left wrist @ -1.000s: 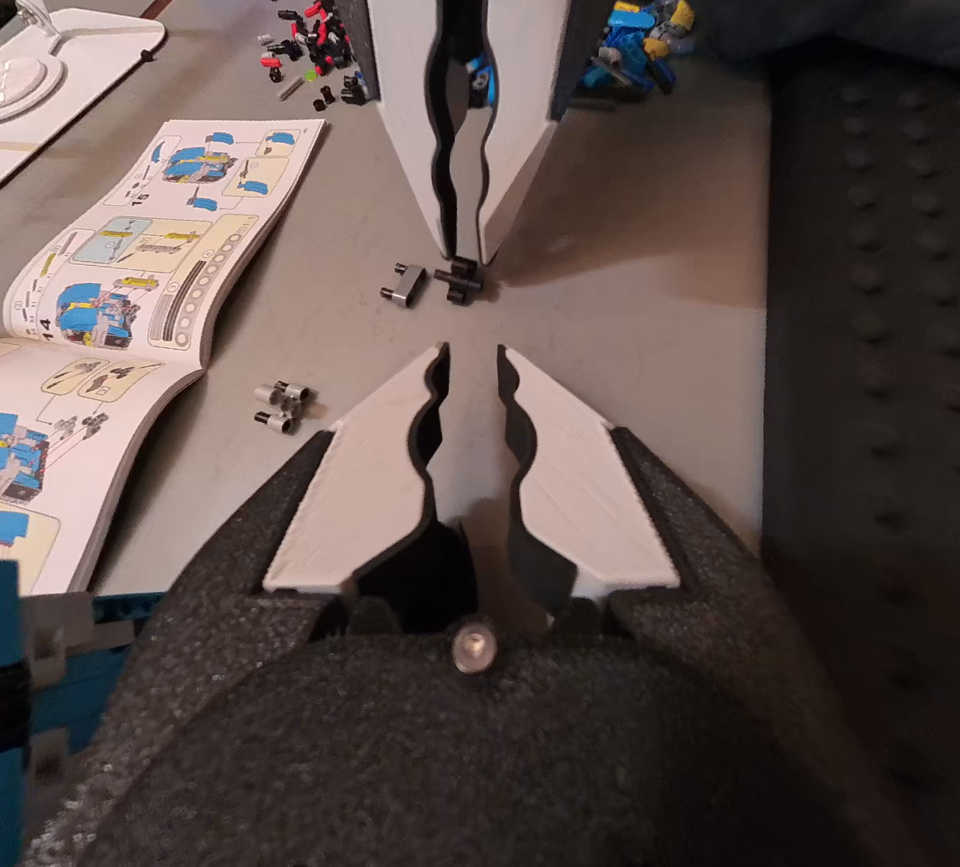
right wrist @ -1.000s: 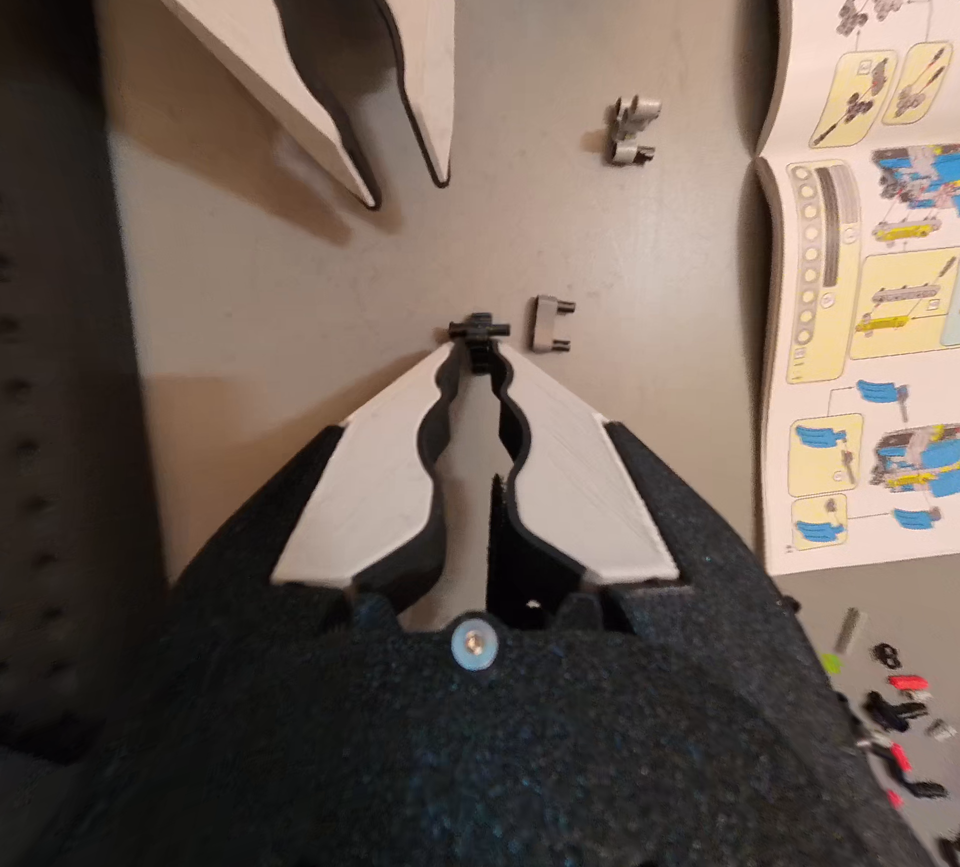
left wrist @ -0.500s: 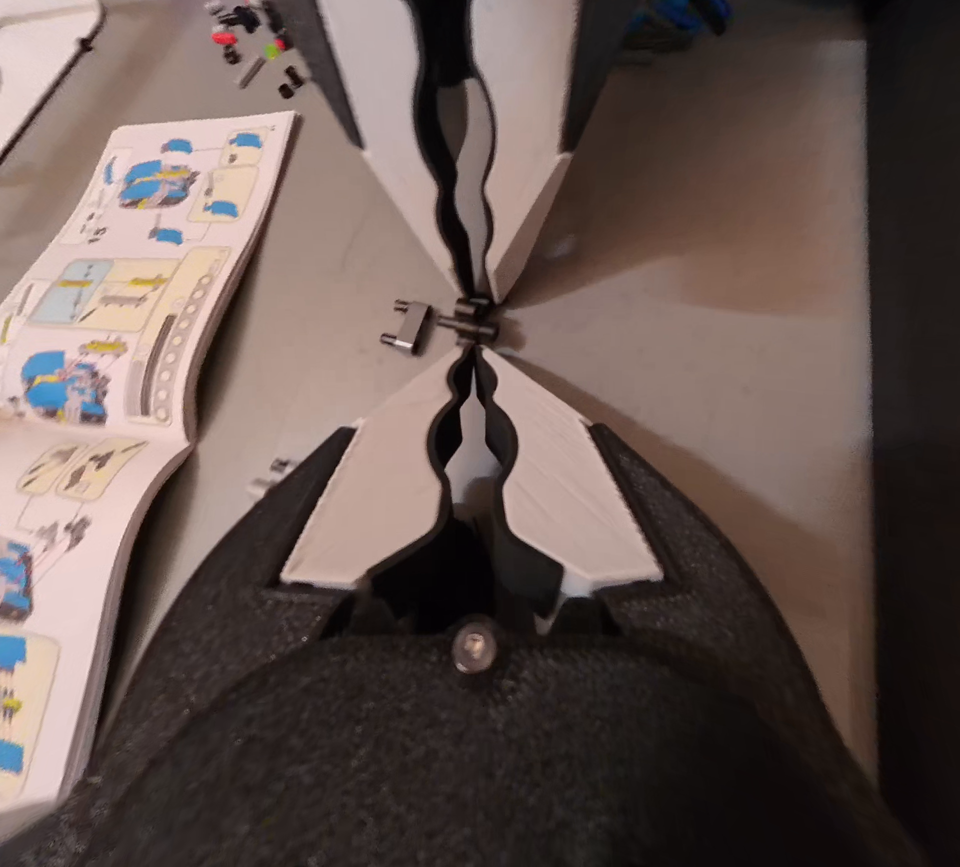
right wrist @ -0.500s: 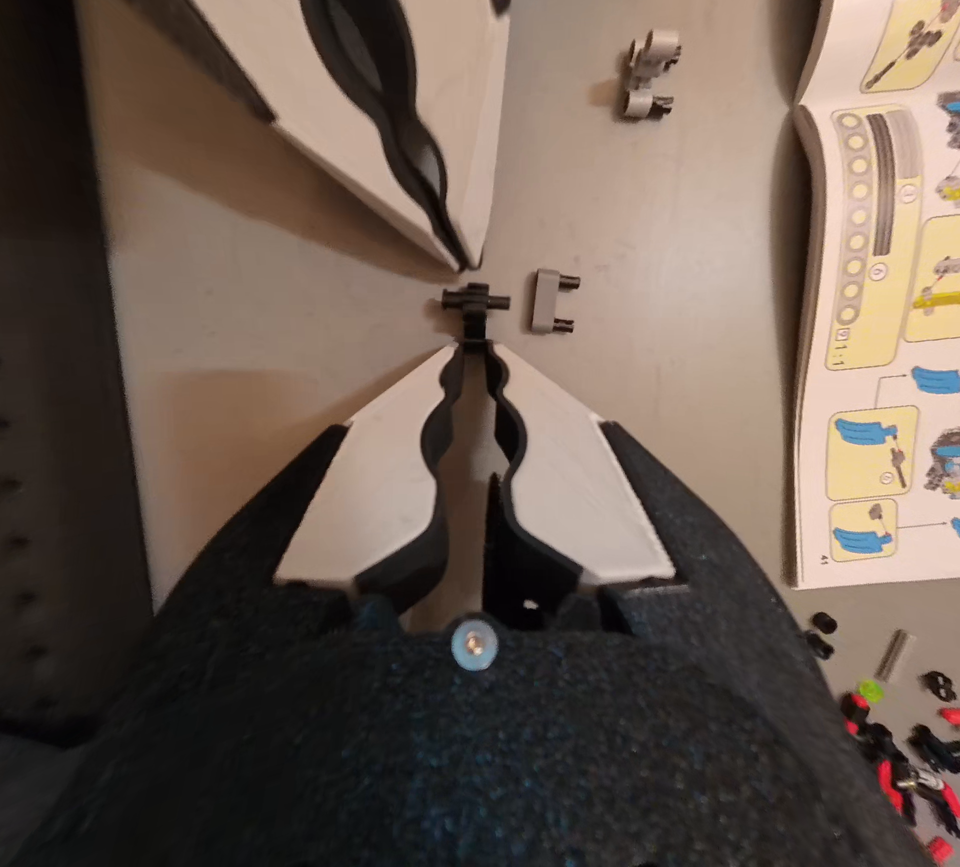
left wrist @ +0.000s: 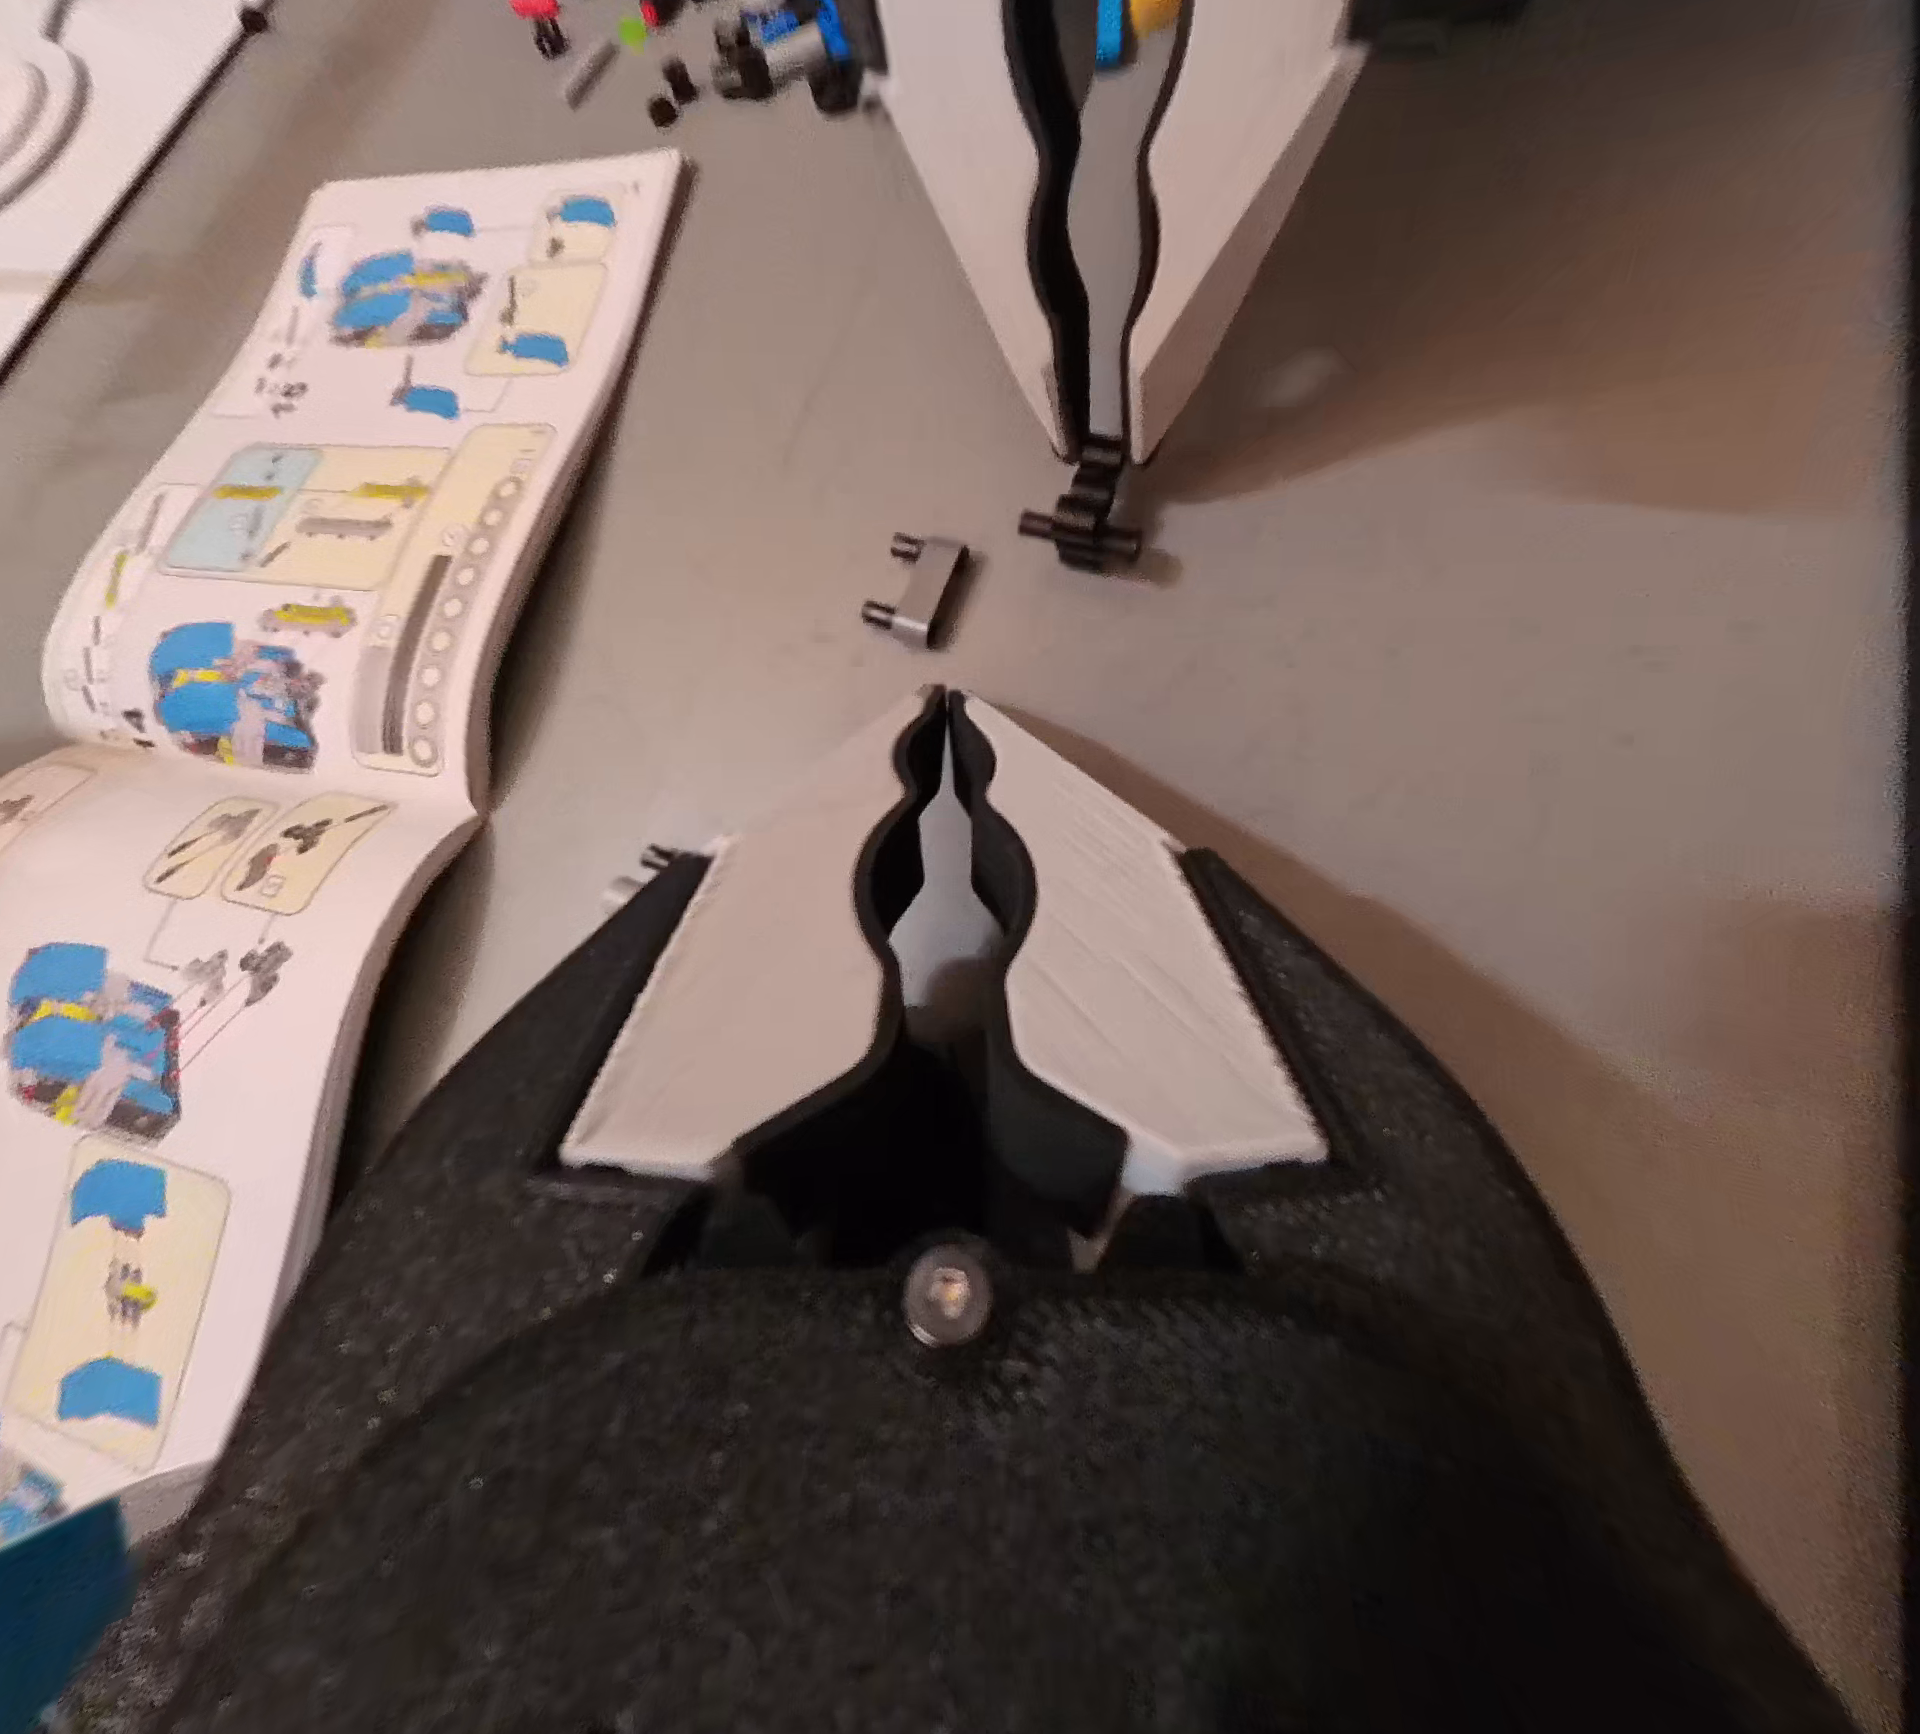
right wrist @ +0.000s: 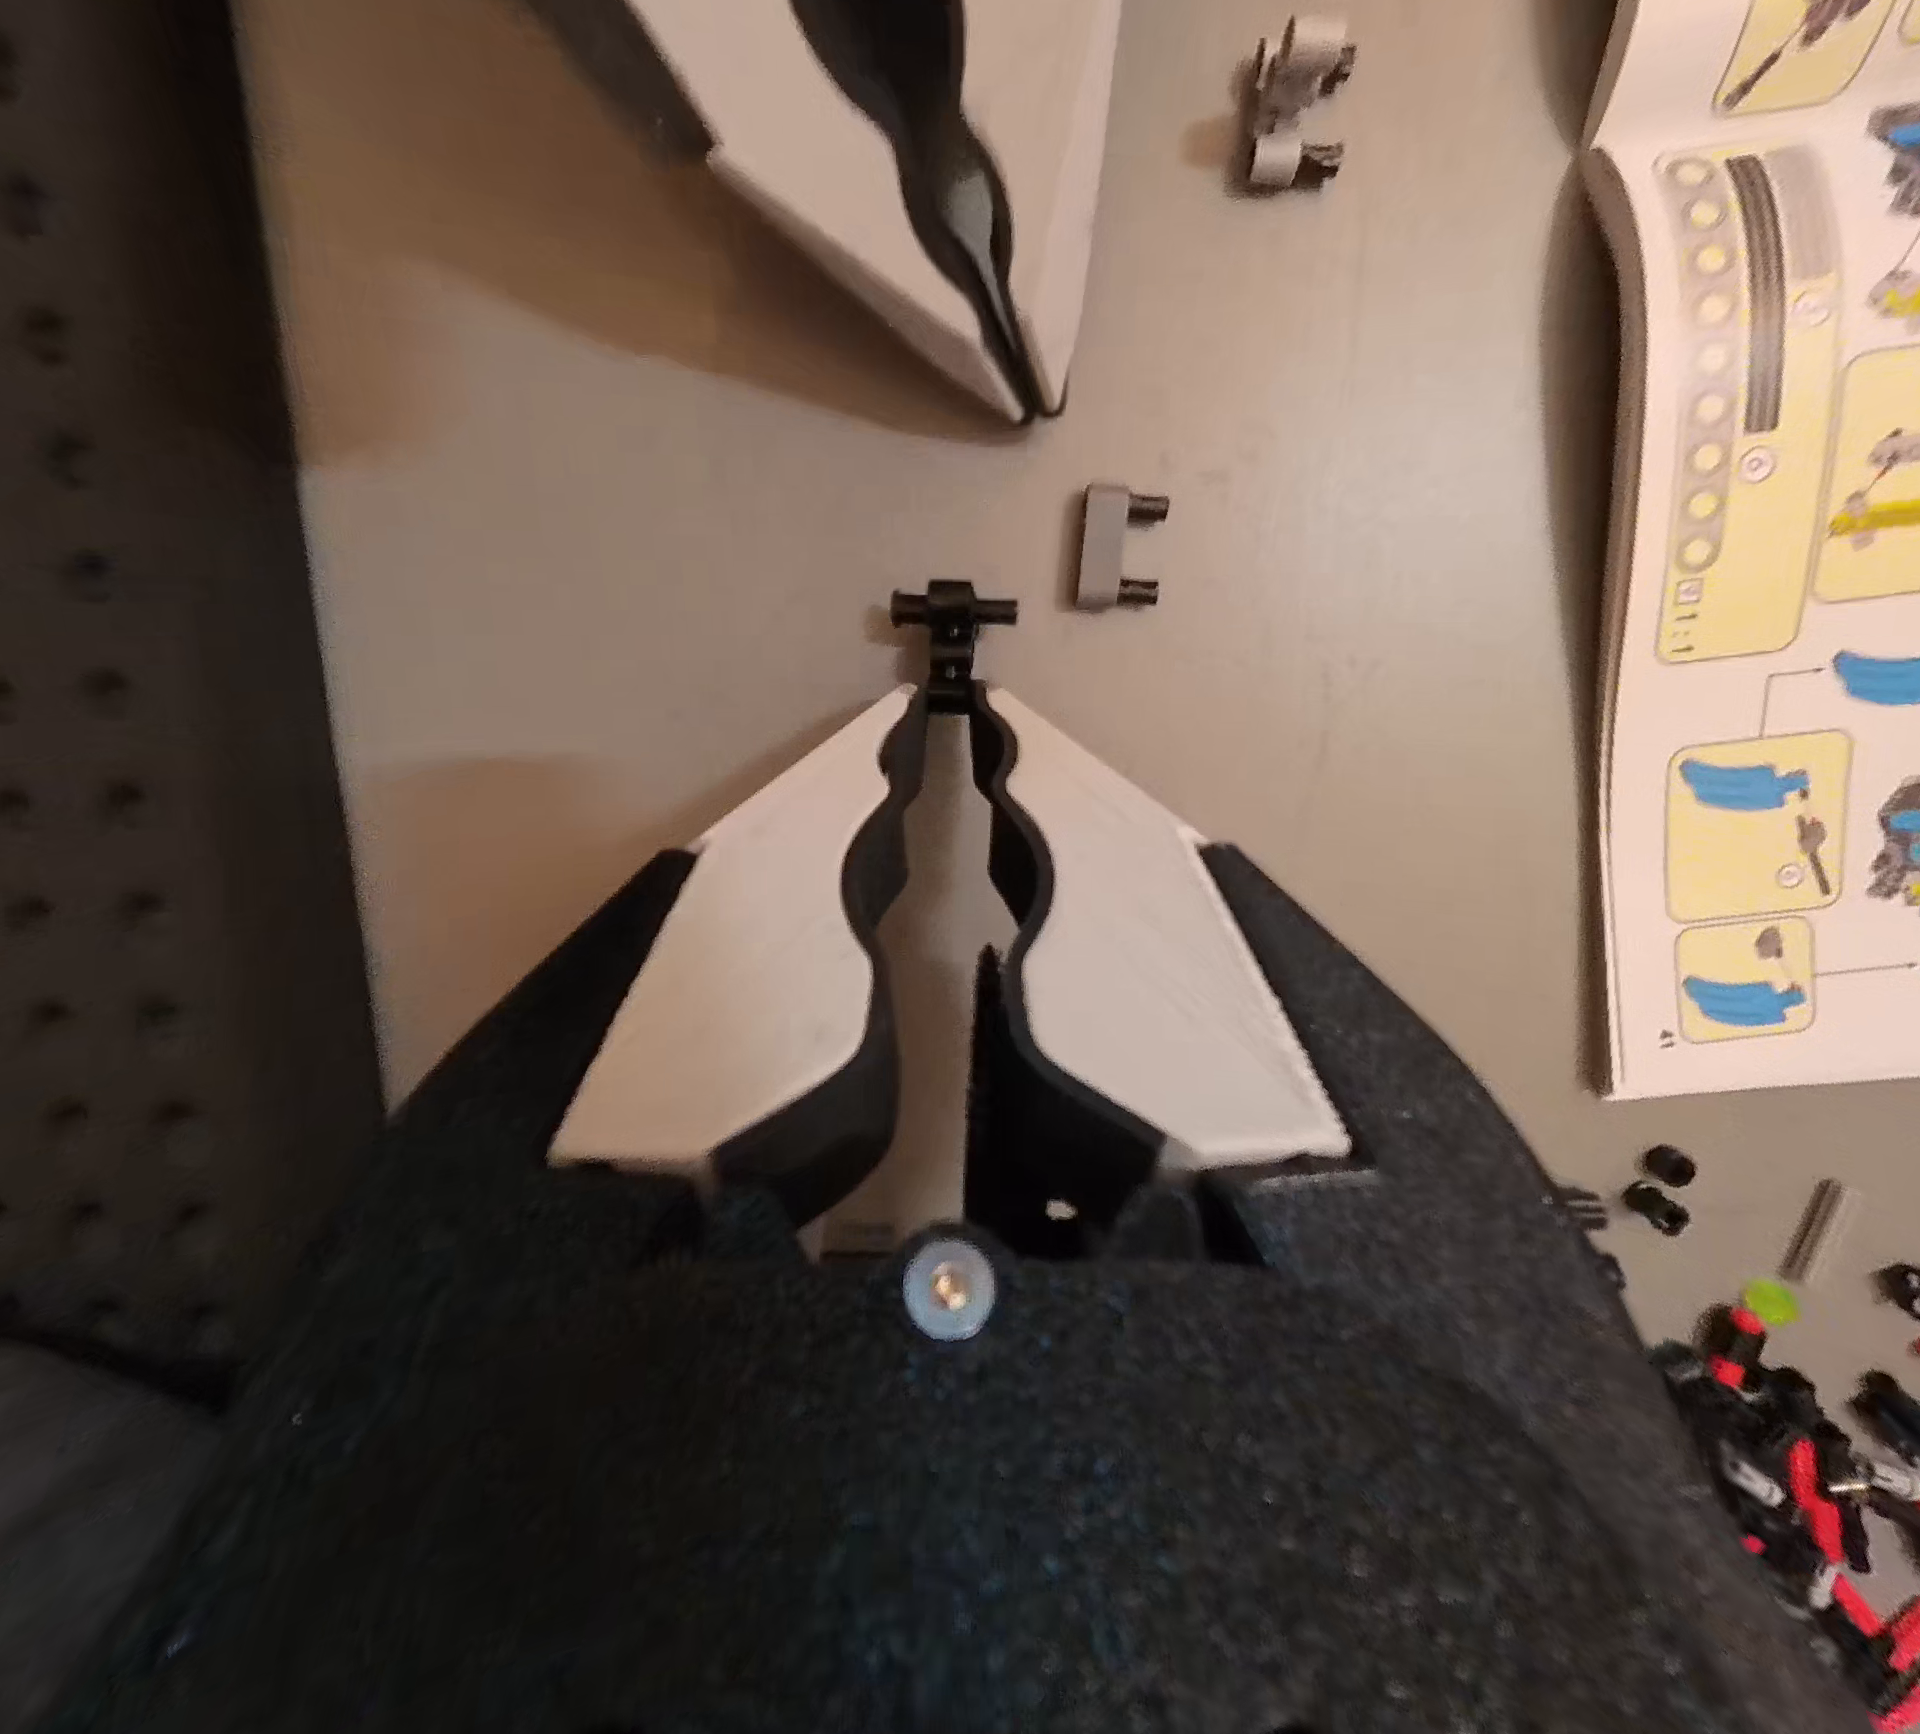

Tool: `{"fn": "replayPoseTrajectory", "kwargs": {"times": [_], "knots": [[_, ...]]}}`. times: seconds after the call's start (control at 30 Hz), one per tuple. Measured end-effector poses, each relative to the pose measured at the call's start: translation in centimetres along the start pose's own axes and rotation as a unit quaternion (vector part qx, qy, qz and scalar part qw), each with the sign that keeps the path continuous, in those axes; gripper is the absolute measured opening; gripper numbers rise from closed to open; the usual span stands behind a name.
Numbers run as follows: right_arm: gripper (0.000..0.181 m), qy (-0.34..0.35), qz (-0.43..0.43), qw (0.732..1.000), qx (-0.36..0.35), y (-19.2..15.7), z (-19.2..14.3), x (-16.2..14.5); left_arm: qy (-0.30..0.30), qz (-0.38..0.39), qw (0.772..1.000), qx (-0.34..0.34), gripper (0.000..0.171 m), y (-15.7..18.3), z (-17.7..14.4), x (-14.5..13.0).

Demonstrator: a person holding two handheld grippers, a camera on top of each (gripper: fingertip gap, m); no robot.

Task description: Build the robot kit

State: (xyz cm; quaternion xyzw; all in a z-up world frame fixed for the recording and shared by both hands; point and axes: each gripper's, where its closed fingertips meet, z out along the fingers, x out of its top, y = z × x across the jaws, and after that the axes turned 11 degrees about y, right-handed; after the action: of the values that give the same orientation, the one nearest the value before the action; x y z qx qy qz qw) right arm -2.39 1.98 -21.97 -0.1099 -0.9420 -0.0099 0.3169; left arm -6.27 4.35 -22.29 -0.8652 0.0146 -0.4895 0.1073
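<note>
Your right gripper [right wrist: 948,692] has its fingers clenched on the stem of a black T-shaped connector [right wrist: 951,630]; its long axis runs straight out from the fingertips, crossbar foremost, low over the table [right wrist: 644,541], contact with which I cannot confirm. Your left gripper [left wrist: 945,695] has its fingers pressed together on nothing, just short of a grey two-pin block [left wrist: 920,588] lying beside the connector. An open instruction booklet [left wrist: 312,541] lies to its left.

Black T-shaped connector piece [right wrist: 951,640]: stem pinched in right gripper [right wrist: 948,695] tips, crossbar forward, just beside grey two-pin piece [right wrist: 1114,560] on table.
</note>
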Motion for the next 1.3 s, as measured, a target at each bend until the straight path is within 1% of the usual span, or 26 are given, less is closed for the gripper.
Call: {"fn": "replayPoseTrajectory", "kwargs": {"times": [0.07,0.13,0.17,0.2,0.33,0.43,0.53,0.67,0.8,0.83,0.93,1.03,1.17,1.23,1.3], "knots": [[0.007,-0.003,0.001,1.0,0.0,-0.1,-0.1,0.1,0.049,-0.011,0.999,-0.014,0.0,0.2,-0.4,1.6],[0.007,-0.008,-0.009,1.0,-0.003,-0.3,0.0,0.3,0.103,-0.017,0.994,-0.038,0.0,1.2,-0.8,3.8],[0.007,-0.008,-0.014,1.0,-0.003,-0.4,0.1,0.4,0.12,-0.013,0.992,-0.046,0.0,1.7,-0.9,4.6],[0.007,-0.008,-0.019,1.0,-0.003,-0.5,0.2,0.5,0.124,-0.005,0.991,-0.047,0.0,1.9,-0.9,4.8],[0.007,0.006,-0.026,1.0,-0.004,-0.6,0.1,1.3,0.091,0.029,0.994,-0.052,0.0,2.4,-0.1,3.4],[0.007,0.018,-0.031,0.999,-0.004,-0.7,0.1,1.8,0.071,0.037,0.995,-0.058,0.0,2.7,0.1,2.7],[0.007,0.024,-0.037,0.999,-0.003,-0.8,0.2,2.1,0.023,0.045,0.998,-0.047,0.0,2.3,0.4,1.0],[0.007,0.022,-0.038,0.999,-0.014,-0.3,0.6,2.0,0.019,0.047,0.998,-0.036,0.0,2.0,0.5,0.9],[0.008,0.029,-0.025,0.999,-0.027,0.4,1.0,2.0,0.014,0.028,0.999,-0.004,0.0,0.6,0.5,0.6],[0.011,0.033,-0.02,0.999,-0.034,0.7,1.1,2.1,0.01,0.018,1.0,0.003,0.0,0.3,0.4,0.5],[0.035,0.047,-0.007,0.998,-0.045,1.3,1.2,2.6,0.004,-0.006,1.0,0.019,0.0,-0.5,0.4,0.2],[0.038,0.052,-0.014,0.998,-0.04,1.2,0.7,2.5,0.008,-0.008,1.0,0.022,0.0,-0.7,0.2,0.3],[0.039,0.059,-0.024,0.997,-0.051,1.6,0.6,2.6,0.012,0.015,1.0,0.016,0.0,0.0,0.0,0.4],[0.048,0.064,-0.022,0.997,-0.047,1.6,1.2,2.6,0.011,0.023,1.0,0.012,0.001,0.4,0.0,0.4],[0.053,0.065,-0.013,0.997,-0.038,1.5,1.9,2.5,0.012,0.029,0.999,0.009,0.0,0.8,-0.2,0.4]]}}
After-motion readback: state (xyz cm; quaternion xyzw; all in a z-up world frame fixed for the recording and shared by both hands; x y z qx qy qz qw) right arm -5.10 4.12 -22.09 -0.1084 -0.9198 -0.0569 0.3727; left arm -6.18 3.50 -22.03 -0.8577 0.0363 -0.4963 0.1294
